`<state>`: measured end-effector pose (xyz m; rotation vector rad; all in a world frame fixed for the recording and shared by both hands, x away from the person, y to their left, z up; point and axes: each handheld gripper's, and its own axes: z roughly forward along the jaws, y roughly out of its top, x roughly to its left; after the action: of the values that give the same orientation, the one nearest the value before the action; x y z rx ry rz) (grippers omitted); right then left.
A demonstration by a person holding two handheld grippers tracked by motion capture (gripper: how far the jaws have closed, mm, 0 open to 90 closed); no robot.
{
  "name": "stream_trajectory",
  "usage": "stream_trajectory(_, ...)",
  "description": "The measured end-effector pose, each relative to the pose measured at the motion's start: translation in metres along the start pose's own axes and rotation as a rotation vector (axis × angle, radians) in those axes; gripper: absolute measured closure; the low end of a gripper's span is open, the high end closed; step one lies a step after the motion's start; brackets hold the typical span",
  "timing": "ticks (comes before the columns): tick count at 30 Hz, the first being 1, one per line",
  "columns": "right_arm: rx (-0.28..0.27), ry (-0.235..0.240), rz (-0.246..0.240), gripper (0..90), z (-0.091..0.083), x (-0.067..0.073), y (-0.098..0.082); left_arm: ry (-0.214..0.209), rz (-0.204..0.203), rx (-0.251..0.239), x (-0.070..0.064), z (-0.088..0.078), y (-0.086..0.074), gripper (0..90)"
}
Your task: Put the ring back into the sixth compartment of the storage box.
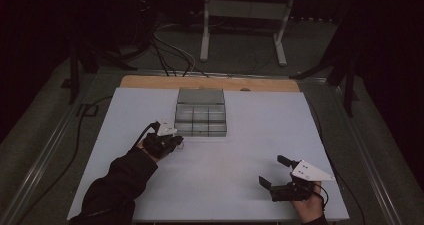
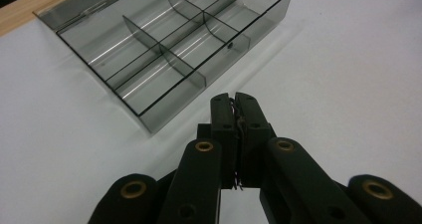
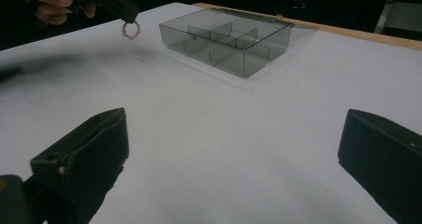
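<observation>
Dark room around the rig; cables and a white metal frame on the floor at the top of the high view. White bench (image 1: 240, 150) fills the middle of that view, with a strip of bare wood along its far edge. Smoke-grey clear plastic compartment box (image 1: 201, 119) sits on the bench in the upper middle of the high view, lid folded back flat behind it, six compartments, none seen to hold anything. Left hand-held gripper (image 1: 176, 141) is at centre left of the high view, just below and left of the box's near left corner, on a dark-sleeved forearm coming from the bottom left. Its jaws are closed together, as seen in the left gripper view, with a thin strand pinched in the seam between the pads. In the right gripper view, upper left of the frame, this same hand-held gripper holds a small pinkish beaded ring (image 3: 131, 30) by its top; the ring hangs below the jaw tips, clear of the bench and left of the box, not over any compartment. Right hand-held gripper (image 1: 273, 174) lies low at lower right of the high view, well apart from the box; jaws spread wide, nothing between them, bare bench between the two pads in its own view.
</observation>
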<state>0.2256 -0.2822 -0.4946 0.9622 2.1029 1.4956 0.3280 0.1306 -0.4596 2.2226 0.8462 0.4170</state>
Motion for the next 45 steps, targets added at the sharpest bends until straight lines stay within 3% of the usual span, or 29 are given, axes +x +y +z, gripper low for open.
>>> stream_trajectory(28, -0.002, 0.000, 0.006, 0.0, -0.001, 0.000, -0.001, -0.039, 0.041, -0.032, -0.002, 0.019, 0.045, 89.9)
stream_trajectory(45, -0.004, 0.000, 0.006, 0.0, -0.003, -0.001, -0.001, -0.067, 0.040, -0.045, -0.002, 0.034, 0.066, 89.9)
